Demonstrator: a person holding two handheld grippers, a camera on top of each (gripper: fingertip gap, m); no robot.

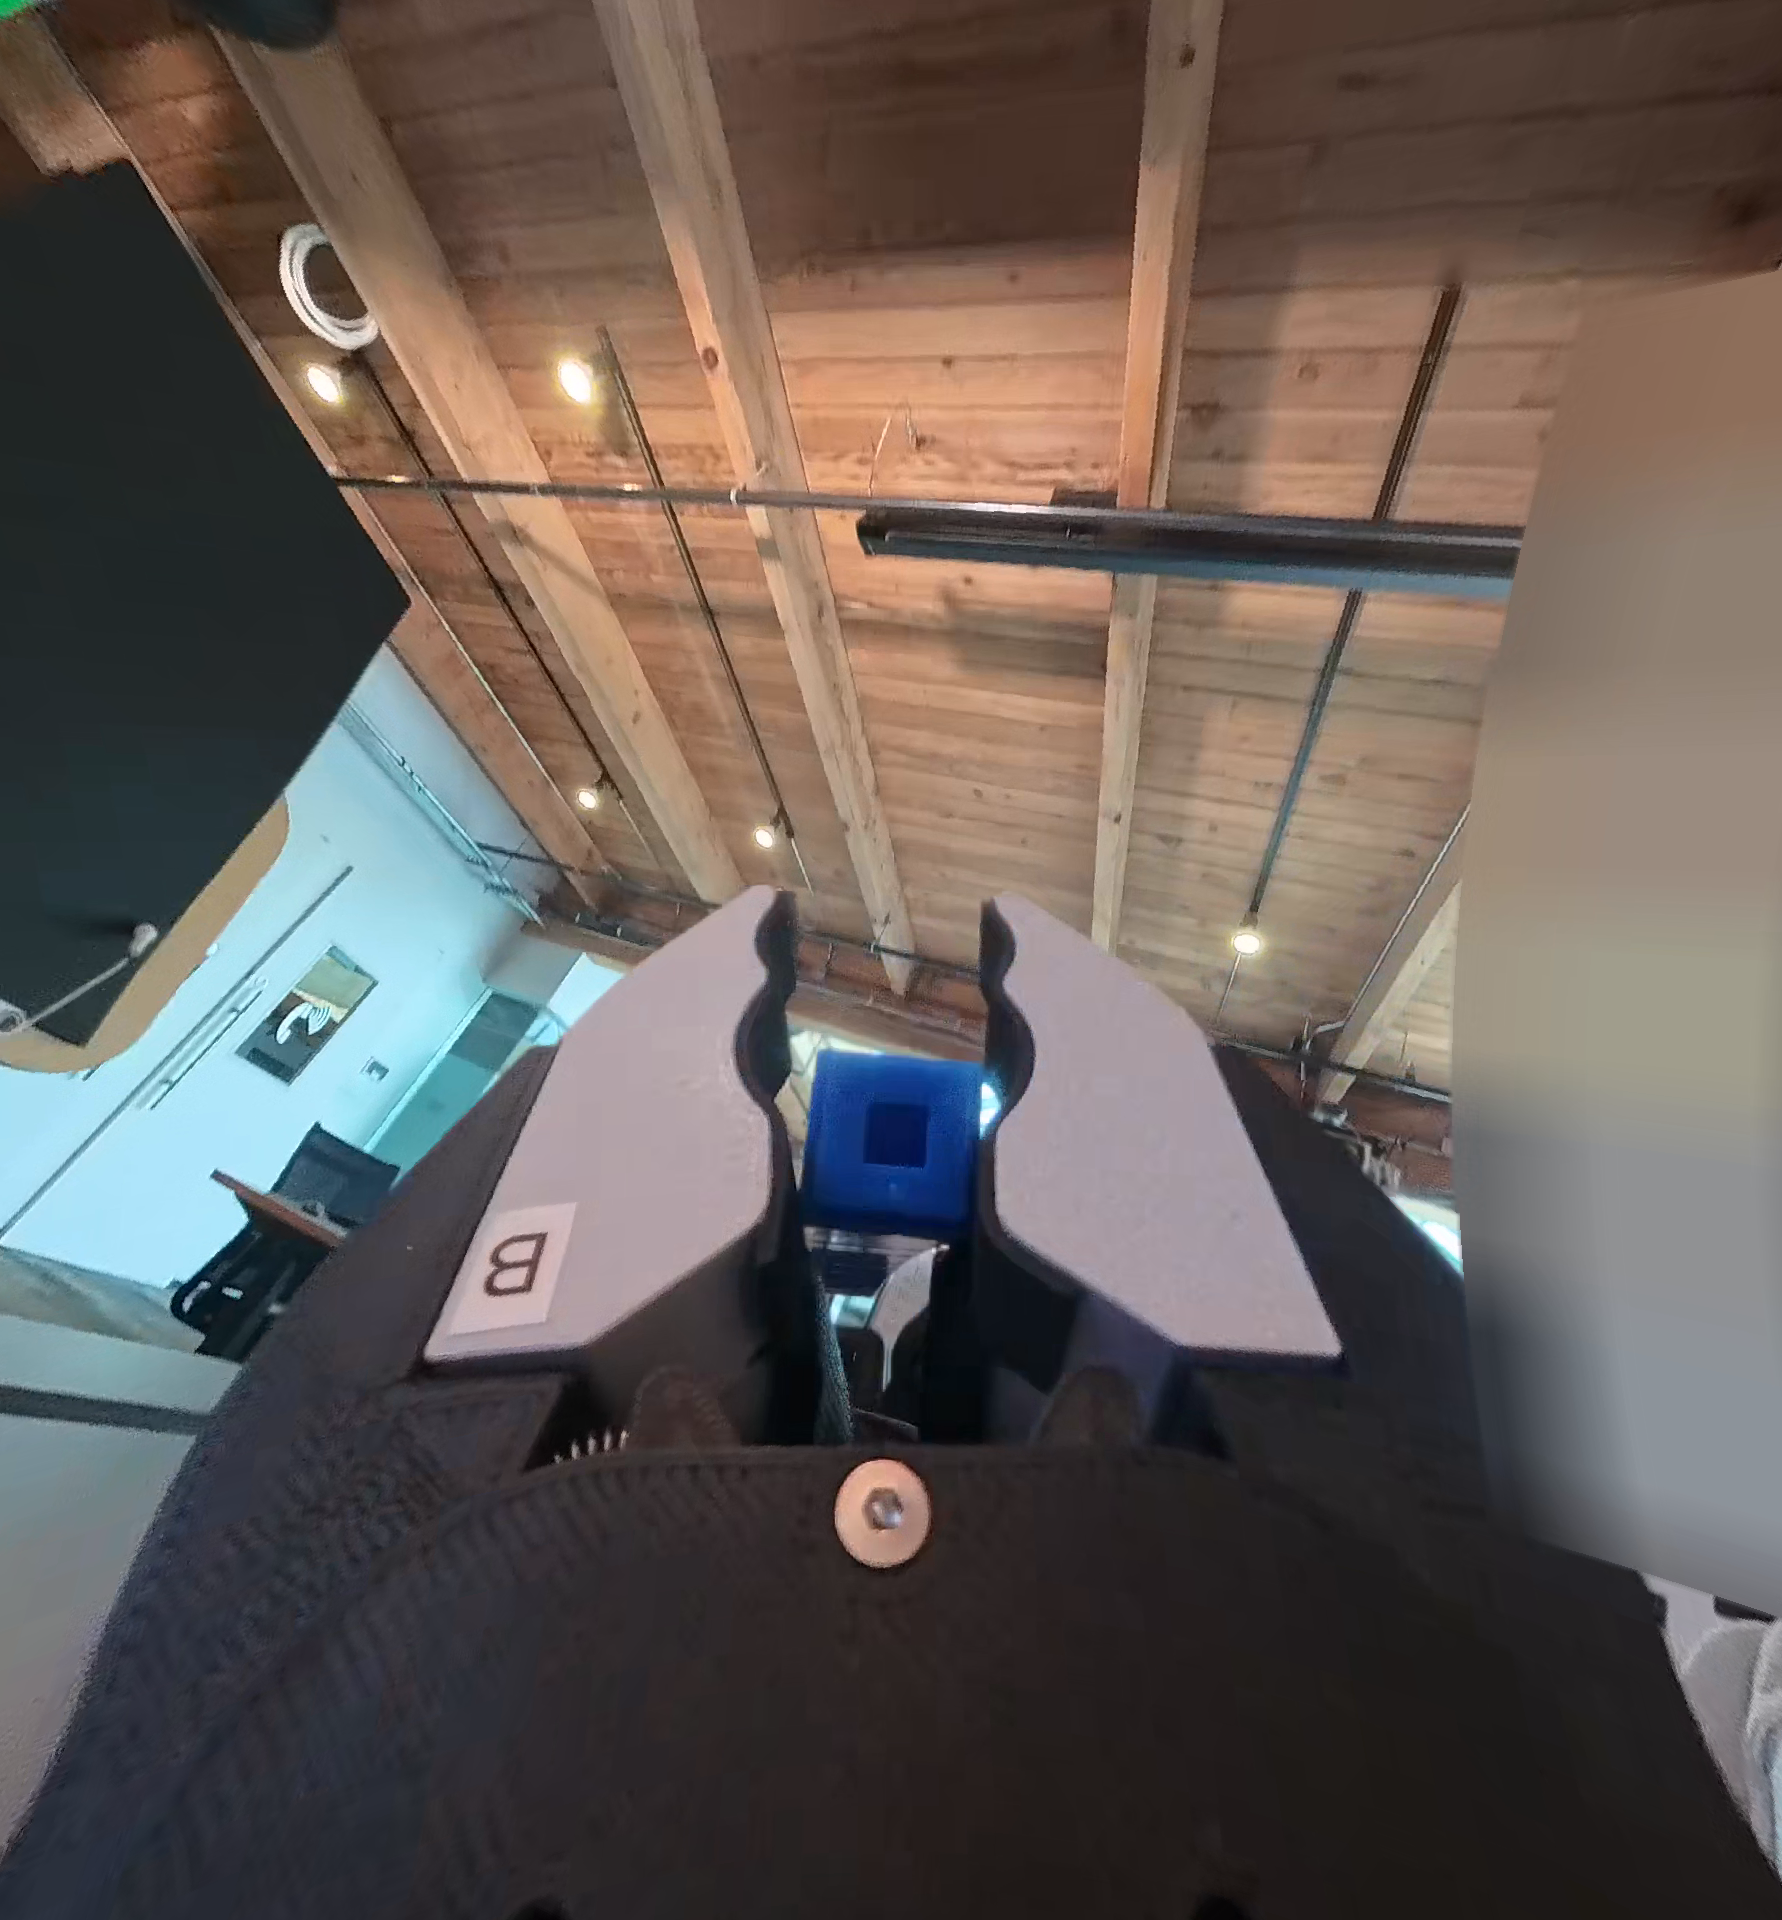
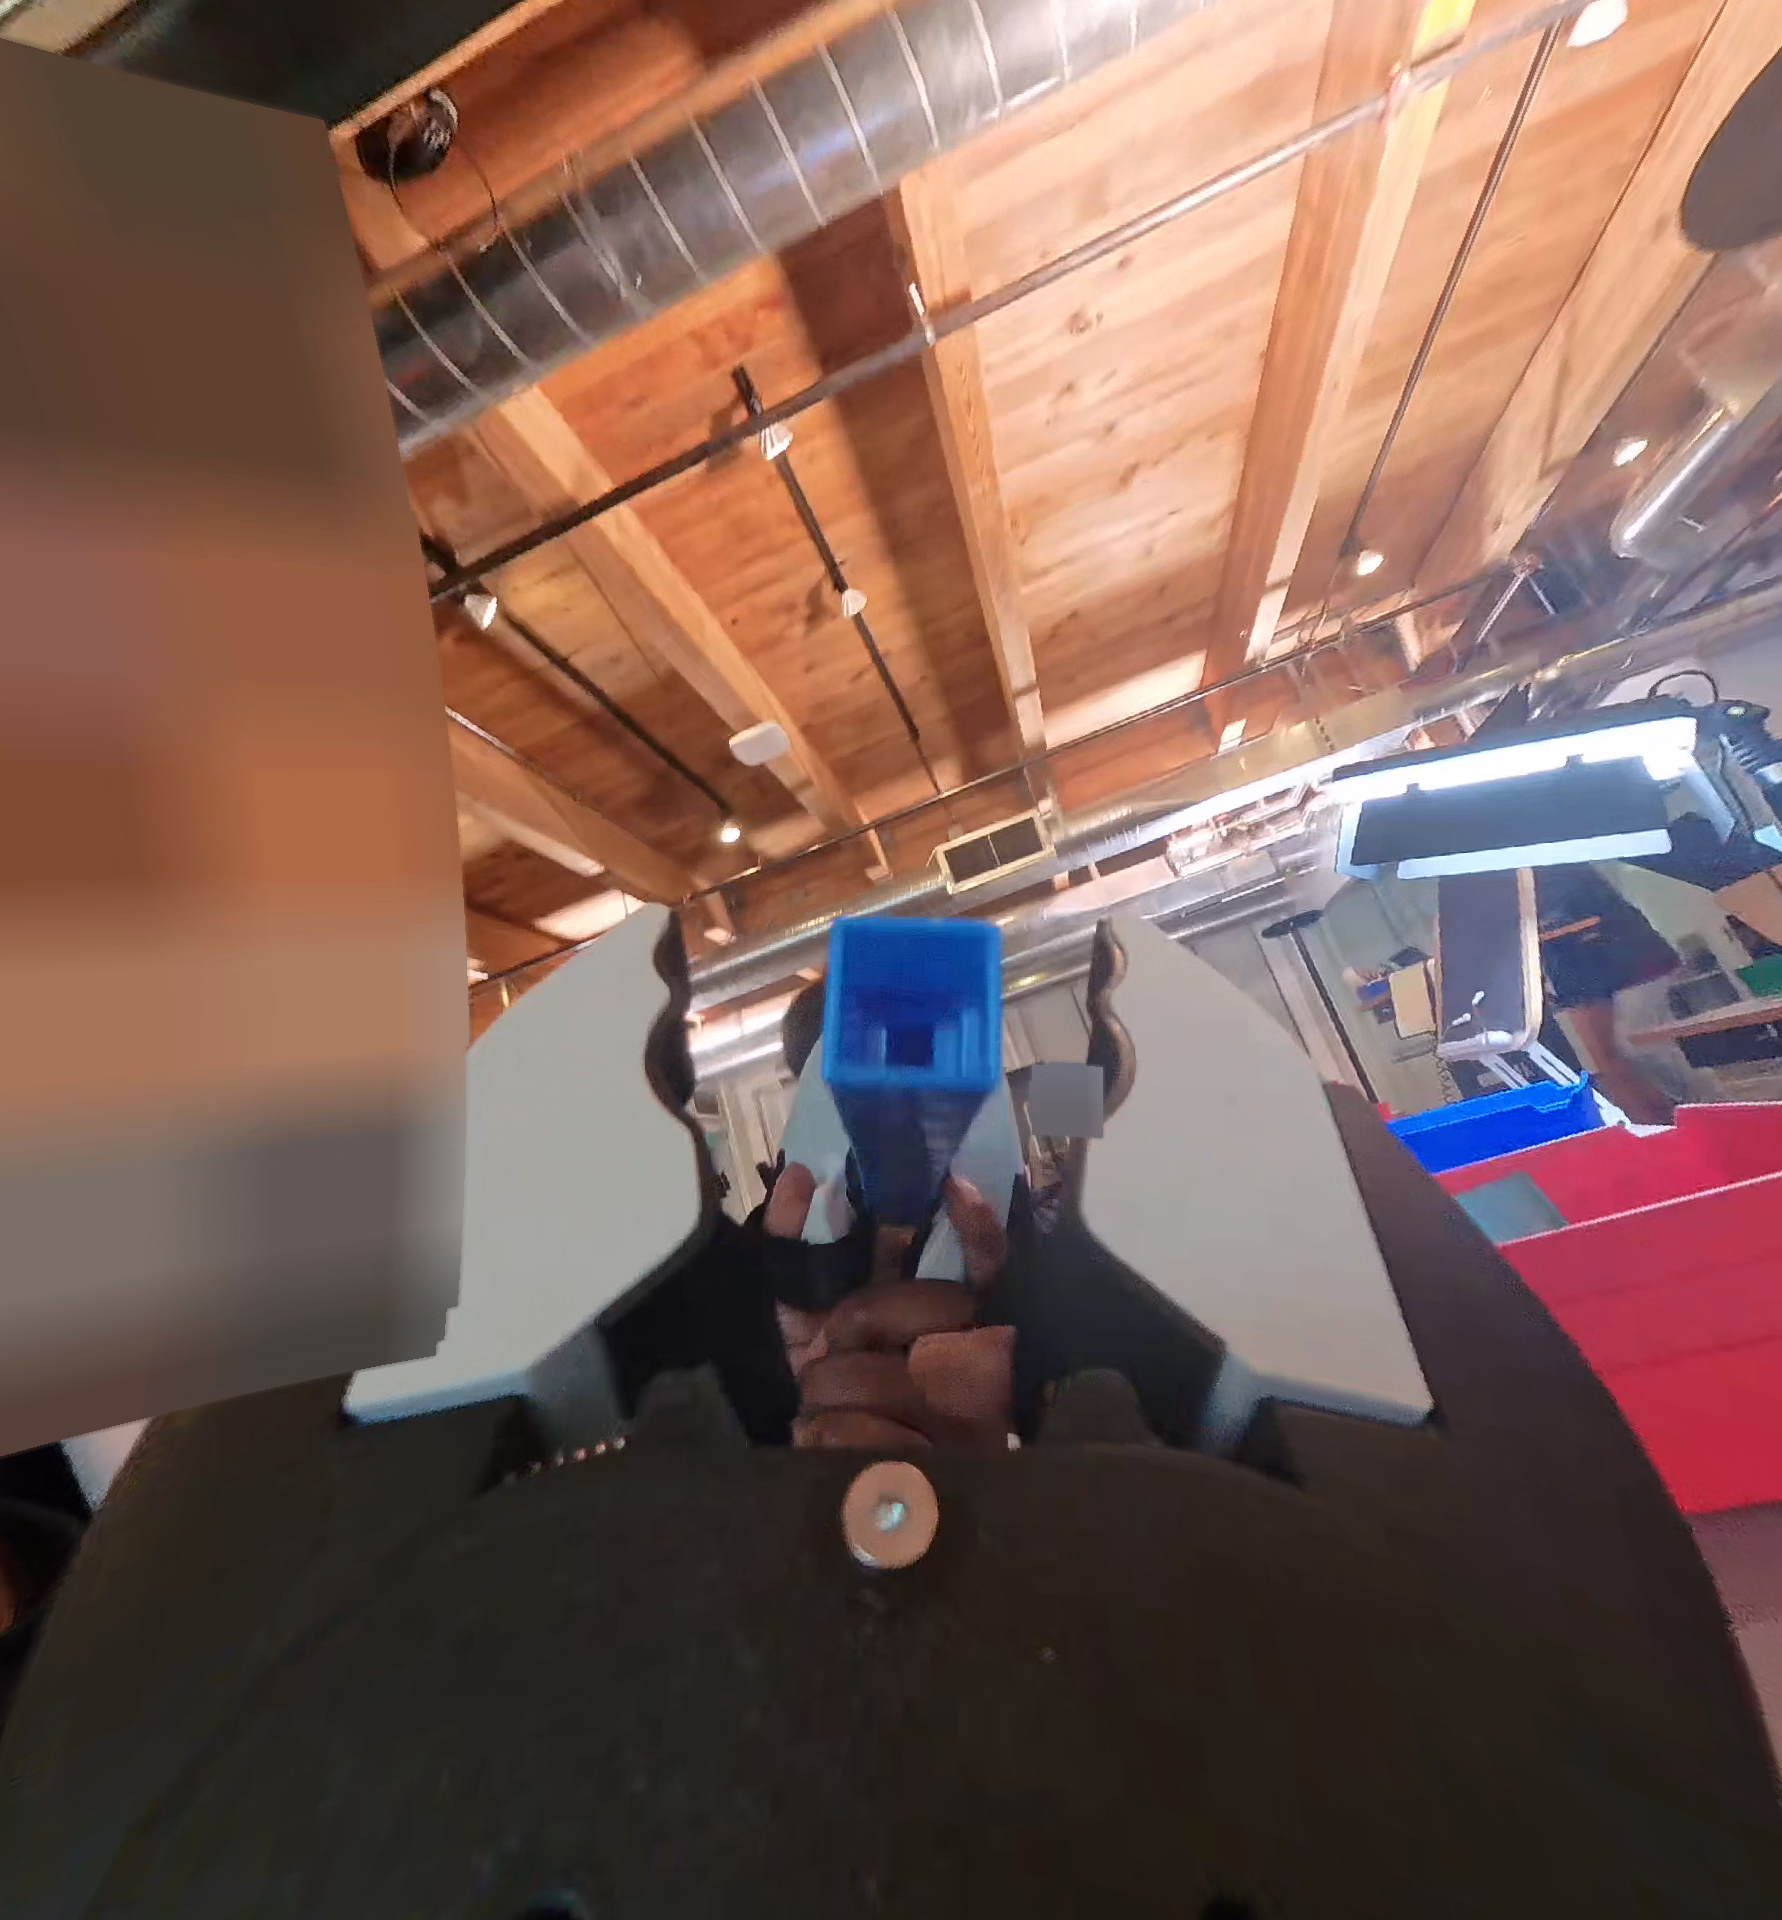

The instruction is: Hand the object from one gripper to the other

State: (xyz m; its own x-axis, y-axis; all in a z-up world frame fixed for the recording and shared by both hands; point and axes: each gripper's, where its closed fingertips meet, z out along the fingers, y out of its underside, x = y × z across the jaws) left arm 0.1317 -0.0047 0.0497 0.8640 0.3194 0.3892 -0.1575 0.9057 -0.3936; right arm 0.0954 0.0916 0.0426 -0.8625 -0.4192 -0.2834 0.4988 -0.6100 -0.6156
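Note:
The object is a blue square hollow tube [image 1: 889,1132], seen end-on. My left gripper [image 1: 887,909] points up at the ceiling and is shut on the tube, which sits deep between its grey fingers. In the right wrist view the same tube [image 2: 913,1013] stands upright between the wide-open jaws of my right gripper [image 2: 887,935], clear of both fingers. The left gripper's grey fingers [image 2: 812,1138] clamp the tube's lower part there, with a person's hand [image 2: 897,1340] below them. The tube's lower end is hidden.
Both views look up at a wooden beam ceiling [image 1: 970,675] with track lights and a metal duct [image 2: 762,135]. Red bins [image 2: 1645,1299] and a blue bin [image 2: 1489,1122] lie to the right. A light panel [image 2: 1510,790] and a person [image 2: 1593,956] are farther off. About 11 cm separates my left fingertips from my right.

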